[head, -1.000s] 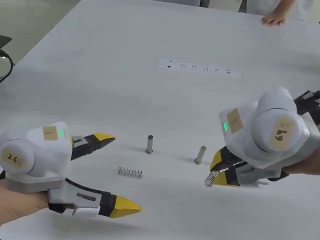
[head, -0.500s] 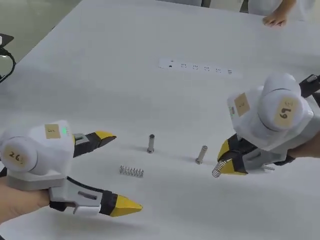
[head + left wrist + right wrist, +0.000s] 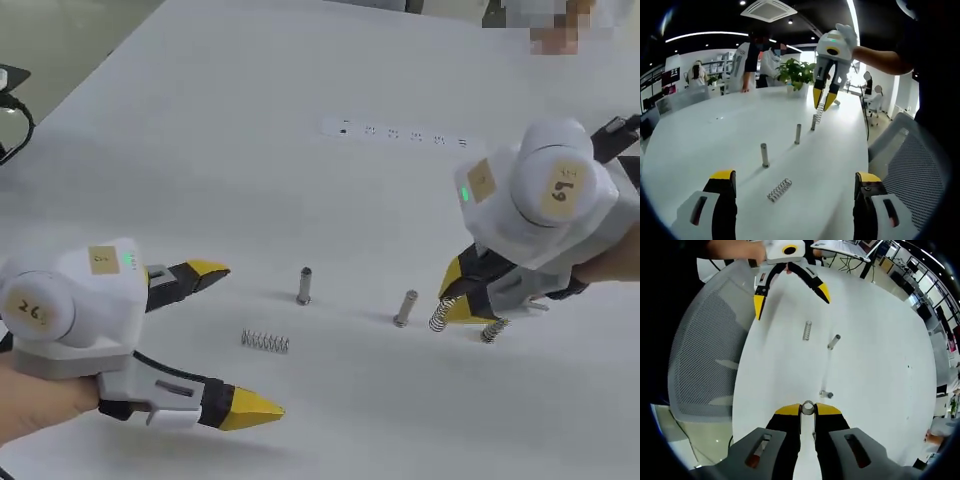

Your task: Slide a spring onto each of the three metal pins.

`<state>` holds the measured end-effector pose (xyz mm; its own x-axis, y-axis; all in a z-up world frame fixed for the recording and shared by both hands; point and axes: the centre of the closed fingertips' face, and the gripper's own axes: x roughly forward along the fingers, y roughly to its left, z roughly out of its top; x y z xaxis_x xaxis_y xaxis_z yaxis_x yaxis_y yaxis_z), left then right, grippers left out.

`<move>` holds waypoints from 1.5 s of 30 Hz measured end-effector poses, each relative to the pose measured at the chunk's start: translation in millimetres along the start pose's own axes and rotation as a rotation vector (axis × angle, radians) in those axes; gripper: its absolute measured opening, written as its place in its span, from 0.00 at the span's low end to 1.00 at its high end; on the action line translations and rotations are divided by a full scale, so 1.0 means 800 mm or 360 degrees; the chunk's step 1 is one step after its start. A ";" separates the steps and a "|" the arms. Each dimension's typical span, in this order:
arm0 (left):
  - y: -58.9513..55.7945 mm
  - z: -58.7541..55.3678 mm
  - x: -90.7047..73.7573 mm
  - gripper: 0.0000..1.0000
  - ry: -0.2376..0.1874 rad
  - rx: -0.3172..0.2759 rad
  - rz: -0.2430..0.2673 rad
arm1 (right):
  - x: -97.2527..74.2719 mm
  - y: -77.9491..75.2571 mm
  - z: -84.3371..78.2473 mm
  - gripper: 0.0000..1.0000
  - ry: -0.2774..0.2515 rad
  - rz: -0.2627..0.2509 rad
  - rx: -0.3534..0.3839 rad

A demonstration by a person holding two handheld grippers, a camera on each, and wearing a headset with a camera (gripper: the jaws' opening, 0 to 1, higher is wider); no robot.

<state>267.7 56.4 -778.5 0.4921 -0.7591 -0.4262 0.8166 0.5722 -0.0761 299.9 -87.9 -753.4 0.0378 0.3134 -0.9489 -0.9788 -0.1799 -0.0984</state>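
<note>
We are pinching a small coiled steel spring (image 3: 440, 316) in the closed jaws of the right gripper (image 3: 457, 303), right of centre in the head view, just beside a short upright metal pin (image 3: 405, 308). We are judging that the coil's bore needs lining up squarely over the pin's top before lowering. The left gripper (image 3: 240, 338), lower left, is gaping wide, empty.

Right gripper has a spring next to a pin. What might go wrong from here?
The spring hangs tilted from the right gripper, so it may miss the pin beside it or tip it over. Pinched only at its end, it might also slip out.
</note>
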 end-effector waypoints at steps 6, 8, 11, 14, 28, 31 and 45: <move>-0.002 -0.002 0.000 0.96 0.0005 -0.0003 -0.0003 | 0.005 -0.009 0.001 0.07 -0.0008 -0.0001 0.0006; -0.002 -0.002 0.000 0.96 0.0004 -0.0006 -0.0004 | 0.006 -0.012 0.001 0.07 -0.0007 -0.0003 0.0011; -0.002 -0.002 0.000 0.96 0.0006 -0.0007 -0.0007 | 0.007 -0.015 0.001 0.07 -0.0009 -0.0005 0.0019; -0.002 -0.003 0.000 0.96 0.0013 -0.0008 -0.0006 | 0.009 -0.017 -0.001 0.07 -0.0001 -0.0003 0.0020; -0.002 0.004 0.000 0.95 -0.0025 -0.0044 -0.0006 | 0.012 -0.035 0.007 0.07 -0.0001 -0.0038 0.0029; -0.001 0.004 -0.001 0.95 -0.0017 -0.0034 -0.0006 | 0.011 -0.038 0.009 0.07 -0.0012 -0.0046 0.0029; -0.003 0.006 -0.003 0.94 -0.0021 -0.0043 0.0002 | 0.017 -0.047 0.009 0.07 0.0005 -0.0042 0.0014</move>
<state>266.4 55.4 -772.9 0.4970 -0.7624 -0.4143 0.8077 0.5810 -0.1002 335.5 -70.3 -760.6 0.0645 0.3151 -0.9469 -0.9791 -0.1636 -0.1211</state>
